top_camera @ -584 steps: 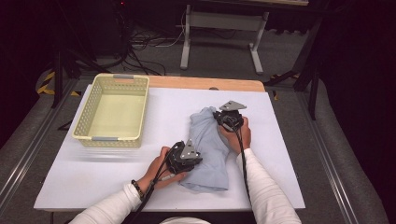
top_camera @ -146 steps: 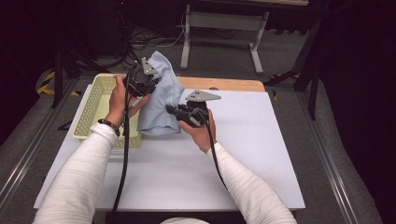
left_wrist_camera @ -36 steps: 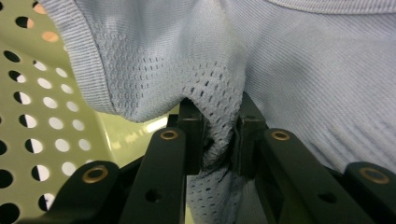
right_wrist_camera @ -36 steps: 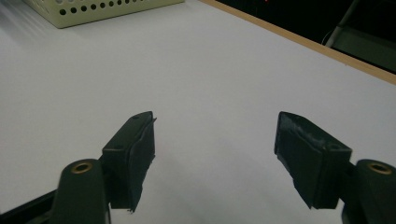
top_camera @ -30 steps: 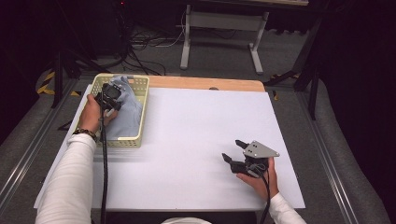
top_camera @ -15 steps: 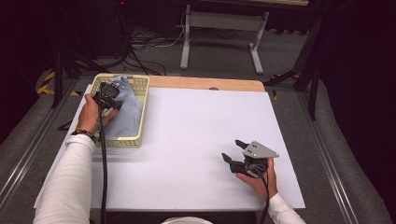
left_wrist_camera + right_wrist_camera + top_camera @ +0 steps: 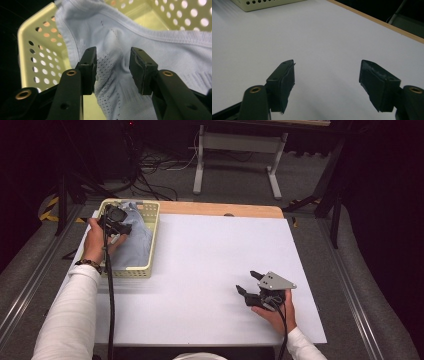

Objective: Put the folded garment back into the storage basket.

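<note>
1. One job in hand: stowing the shirt (image 7: 134, 242) in the basket (image 7: 150, 251). Judged step: release. The shirt lies inside the basket, far left of the table (image 7: 215, 265), one edge draped up over the far rim.
2. Table: flat white matte top with a bare wood strip along the far edge. Nothing else is on it.
3. Basket: pale yellow plastic, rectangular, rigid, with walls perforated by round holes. It sits at the table's far-left corner.
4. Shirt: light blue knit, soft and crumpled, with a ribbed hem band and a fine mesh panel. It will sag and may snag on a pad.
5. Left gripper (image 7: 113, 71): inside the basket. Its jaws have just been opening and now stand partway apart; a raised fold of the shirt sits between them, and the pads don't press on it.
6. Right gripper (image 7: 250, 287): parked low over the bare table at near right, well apart from the basket, jaws wide and empty.
7. Next move, as I read it: open the left a bit more, then lift straight up clear of the fold and the rim. Check that no cloth trails on a pad.
</note>
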`<state>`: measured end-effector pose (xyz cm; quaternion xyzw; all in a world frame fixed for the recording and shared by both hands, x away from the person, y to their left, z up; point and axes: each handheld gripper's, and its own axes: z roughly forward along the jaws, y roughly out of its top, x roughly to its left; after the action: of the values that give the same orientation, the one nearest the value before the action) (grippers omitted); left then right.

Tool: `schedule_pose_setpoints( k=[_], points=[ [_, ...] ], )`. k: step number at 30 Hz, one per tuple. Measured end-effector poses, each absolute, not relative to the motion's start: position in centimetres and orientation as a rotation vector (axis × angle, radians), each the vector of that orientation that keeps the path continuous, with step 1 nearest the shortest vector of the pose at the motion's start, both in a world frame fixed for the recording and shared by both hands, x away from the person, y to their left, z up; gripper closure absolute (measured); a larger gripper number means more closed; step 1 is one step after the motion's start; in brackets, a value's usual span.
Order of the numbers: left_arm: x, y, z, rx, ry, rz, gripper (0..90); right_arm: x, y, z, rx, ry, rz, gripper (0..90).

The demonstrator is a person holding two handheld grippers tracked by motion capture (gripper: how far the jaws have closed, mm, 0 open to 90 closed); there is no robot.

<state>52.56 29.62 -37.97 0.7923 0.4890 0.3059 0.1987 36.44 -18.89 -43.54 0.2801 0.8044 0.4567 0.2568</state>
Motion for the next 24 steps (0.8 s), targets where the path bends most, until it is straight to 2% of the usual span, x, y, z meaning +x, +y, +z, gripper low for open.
schedule_pose_setpoints(
  k=[6,16,24],
  points=[
    [52.6,29.2,-38.0,2.192,1.363,0.865,54.3,36.4,-18.8,-43.6,0.759,2.189,1.238,29.8],
    [52.4,28.3,-37.6,2.127,1.326,0.867,58.6,36.5,-18.8,-43.7,0.752,2.199,1.241,29.4],
    [52.3,27.3,-37.2,2.079,1.297,0.900,52.7,36.3,-18.5,-43.7,0.734,2.206,1.247,28.9]
  ],
)
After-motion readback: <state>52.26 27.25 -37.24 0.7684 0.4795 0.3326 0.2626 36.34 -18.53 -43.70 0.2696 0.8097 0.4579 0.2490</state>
